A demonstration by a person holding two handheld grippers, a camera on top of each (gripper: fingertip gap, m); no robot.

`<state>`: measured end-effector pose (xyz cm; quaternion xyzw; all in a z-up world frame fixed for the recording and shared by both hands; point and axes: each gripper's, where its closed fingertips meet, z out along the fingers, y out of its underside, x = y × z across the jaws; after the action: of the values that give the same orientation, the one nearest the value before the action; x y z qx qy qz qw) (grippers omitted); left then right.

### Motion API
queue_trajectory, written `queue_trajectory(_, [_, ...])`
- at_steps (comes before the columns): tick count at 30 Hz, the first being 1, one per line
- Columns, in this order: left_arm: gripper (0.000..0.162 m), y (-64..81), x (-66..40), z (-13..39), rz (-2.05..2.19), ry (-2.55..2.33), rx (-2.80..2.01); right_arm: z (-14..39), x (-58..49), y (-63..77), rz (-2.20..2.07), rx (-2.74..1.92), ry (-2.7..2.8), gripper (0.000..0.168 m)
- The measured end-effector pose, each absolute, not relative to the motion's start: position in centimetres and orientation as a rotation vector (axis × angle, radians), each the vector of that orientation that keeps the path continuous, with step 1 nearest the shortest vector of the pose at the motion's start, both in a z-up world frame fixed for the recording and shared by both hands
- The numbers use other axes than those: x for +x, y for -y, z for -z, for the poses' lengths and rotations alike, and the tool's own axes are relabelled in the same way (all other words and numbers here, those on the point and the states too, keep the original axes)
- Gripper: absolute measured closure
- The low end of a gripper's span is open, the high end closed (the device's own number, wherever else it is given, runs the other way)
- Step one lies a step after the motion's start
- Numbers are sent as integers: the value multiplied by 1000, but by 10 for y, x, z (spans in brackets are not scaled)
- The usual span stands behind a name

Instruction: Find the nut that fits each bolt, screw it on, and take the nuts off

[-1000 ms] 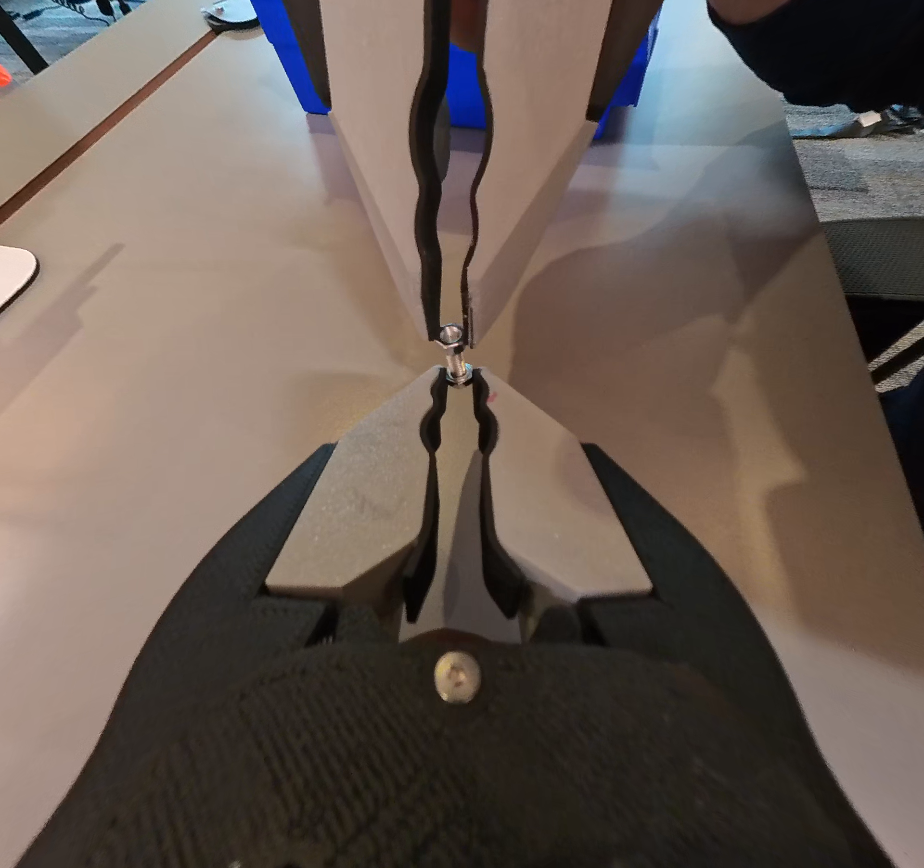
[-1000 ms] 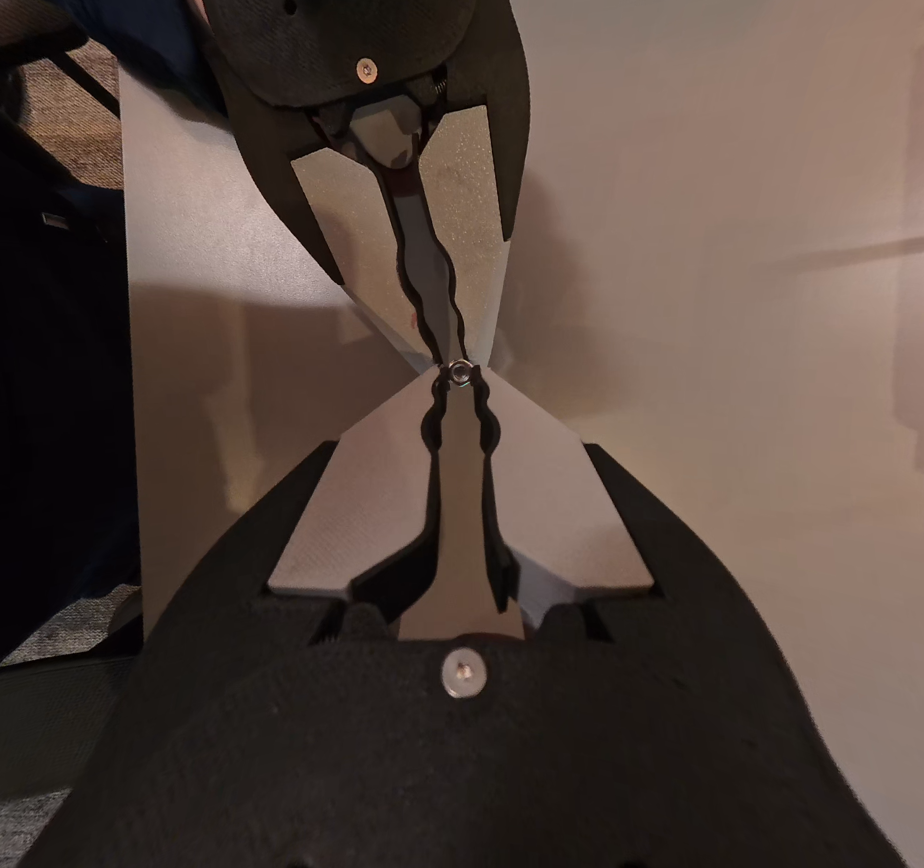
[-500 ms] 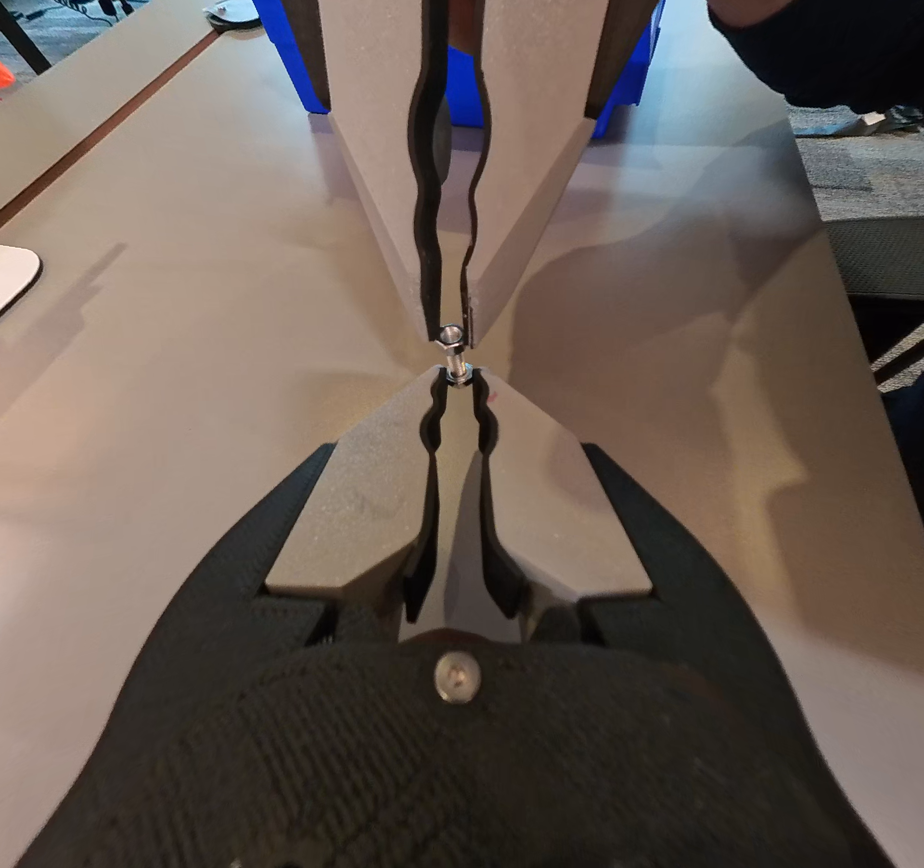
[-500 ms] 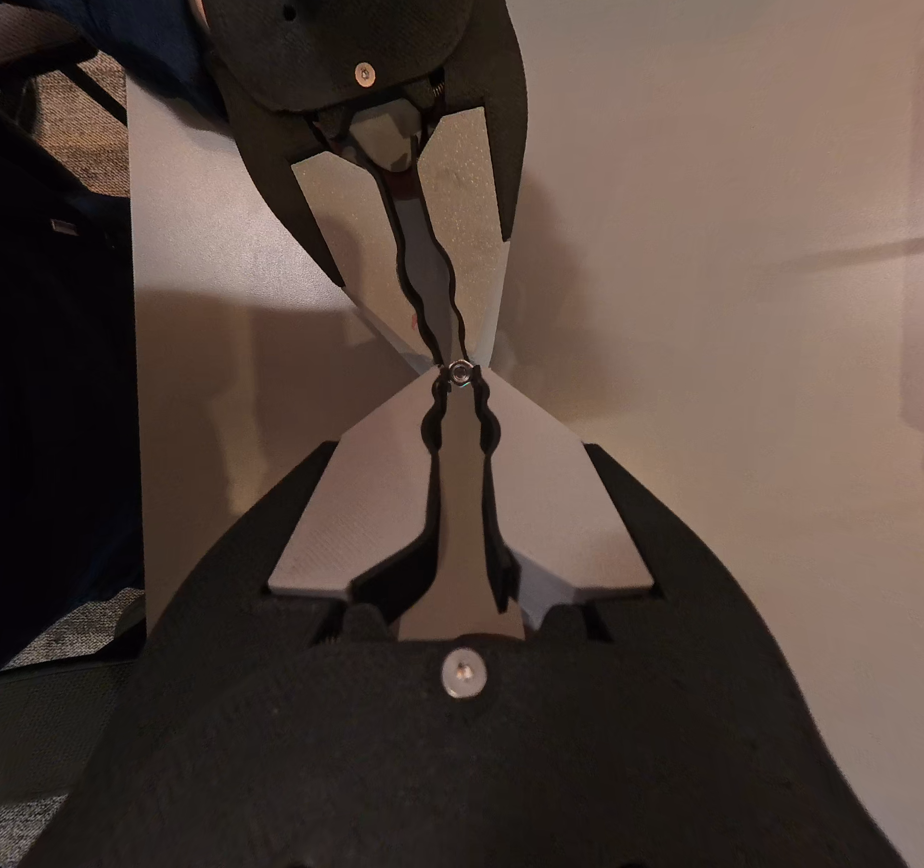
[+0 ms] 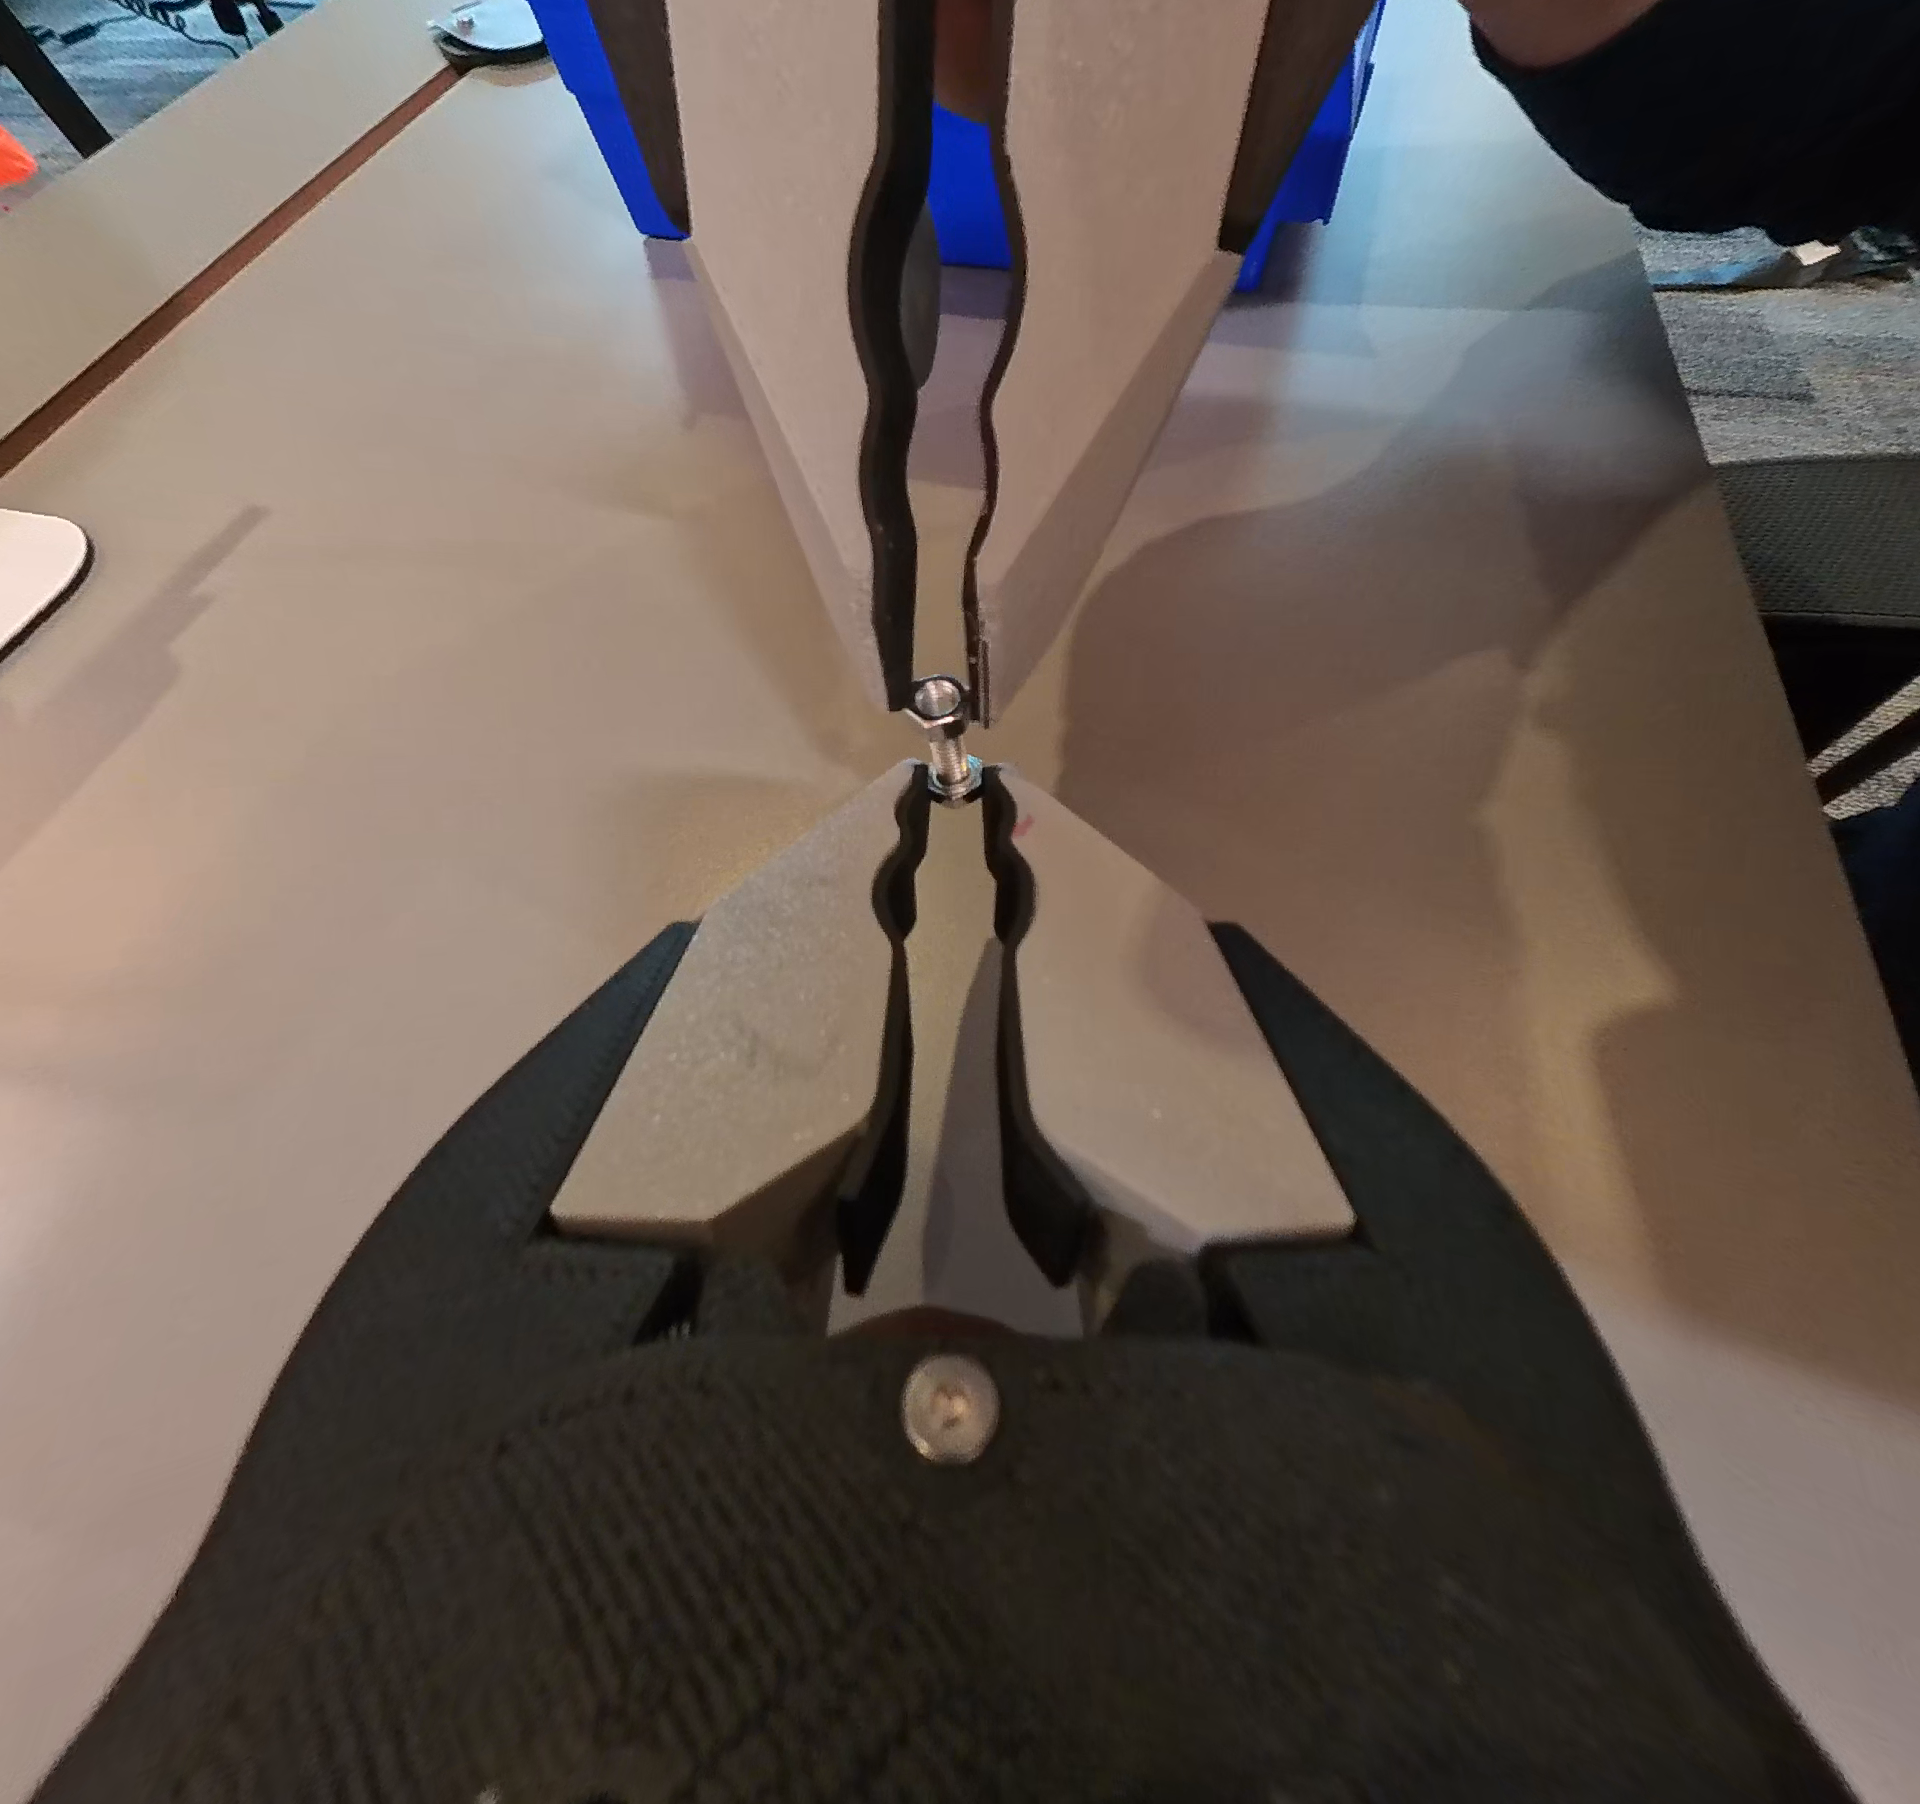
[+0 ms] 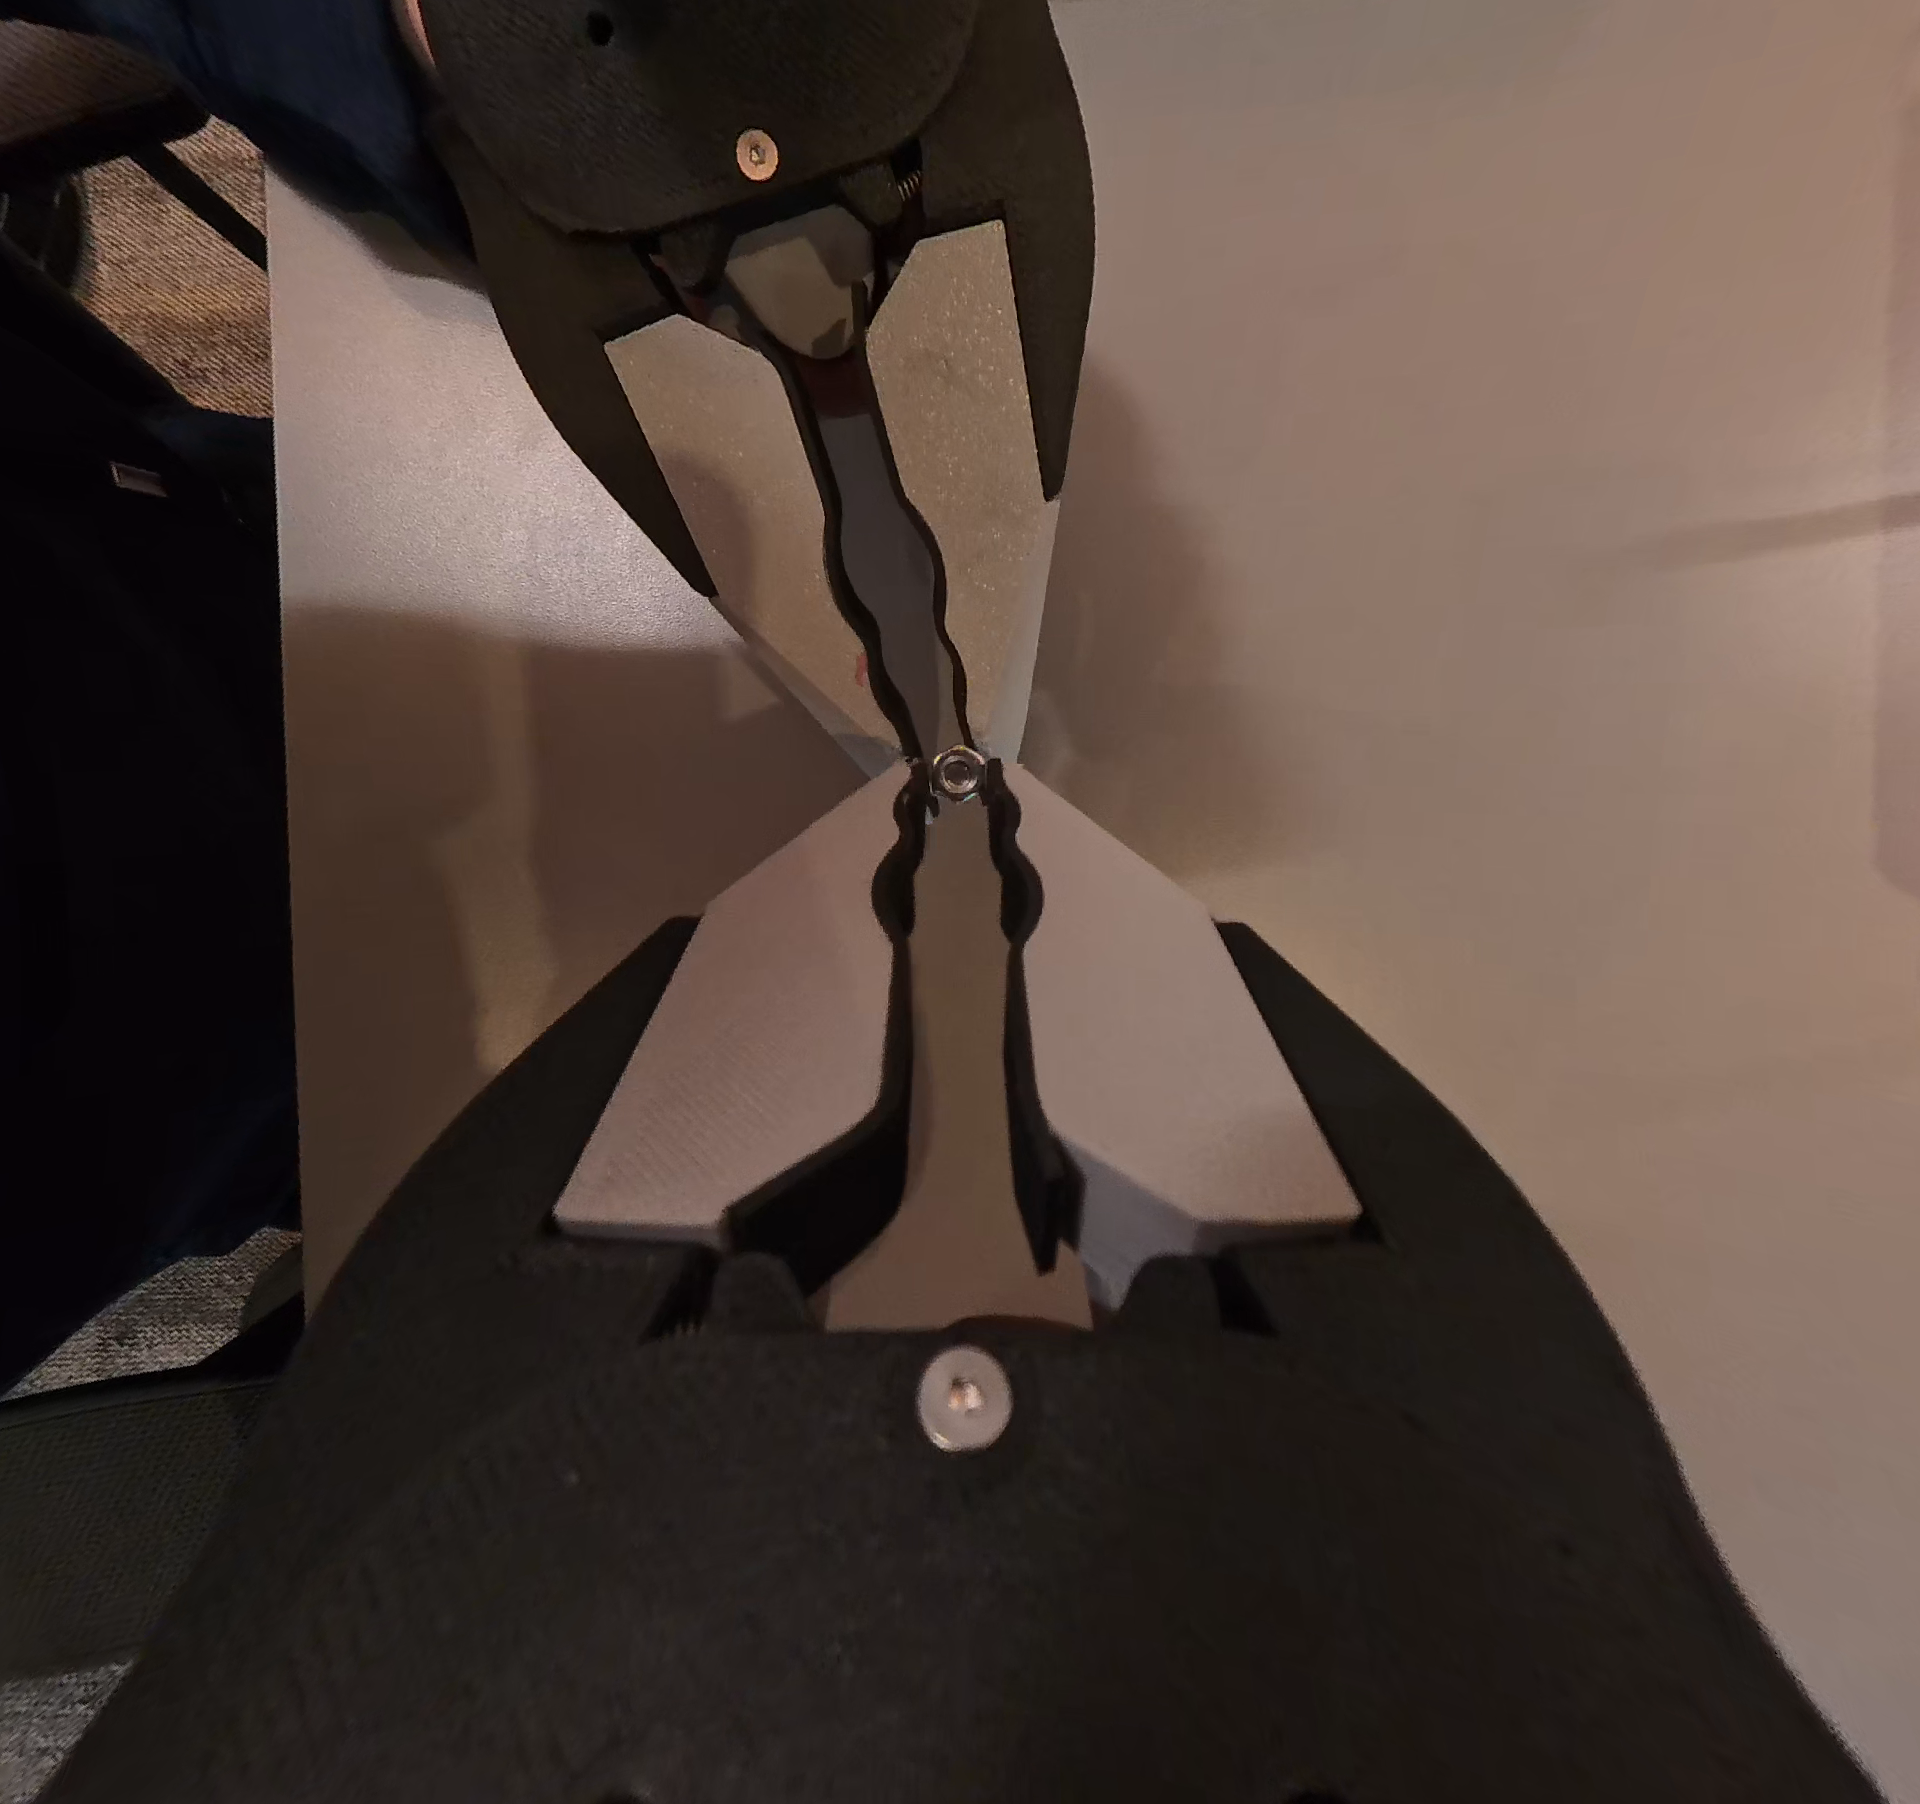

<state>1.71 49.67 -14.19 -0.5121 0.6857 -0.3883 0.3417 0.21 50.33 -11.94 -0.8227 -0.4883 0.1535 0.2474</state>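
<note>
Both grippers meet tip to tip above the grey table [image 5: 416, 611]. In the left wrist view, my left gripper [image 5: 954, 791] is shut on a small silver nut [image 5: 958, 794] that sits on the threaded shaft of a bolt [image 5: 941, 762]. The right gripper [image 5: 938, 700] comes down from the top and is shut on the bolt's hex head [image 5: 938, 698]. A short piece of thread shows between head and nut. In the right wrist view, my right gripper [image 6: 957, 780] holds the bolt head [image 6: 958, 775] end-on. The left gripper [image 6: 933, 752] is just behind it, and the nut is hidden.
A blue bin [image 5: 966, 185] stands at the back of the table behind the right gripper. A round metal disc [image 5: 483, 29] lies at the back left and a white object [image 5: 31, 570] at the left edge. A person's arm [image 5: 1662, 40] is at the top right, with a chair [image 5: 1829, 549] beyond the right edge. Both grippers' tips are close together, under 4 cm apart. Both grippers' tips are roughly 35 cm from the white object [image 5: 31, 570].
Nothing has visibly changed apart from a very small shift of the left gripper's body in the right wrist view. Both grips are held.
</note>
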Motion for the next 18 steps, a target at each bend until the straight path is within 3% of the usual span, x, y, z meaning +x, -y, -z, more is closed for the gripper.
queue_trajectory(18, [154, -495, 16, 134, 1051, -1756, -1309, 93, 2, -494, -643, -1882, 1014, 139])
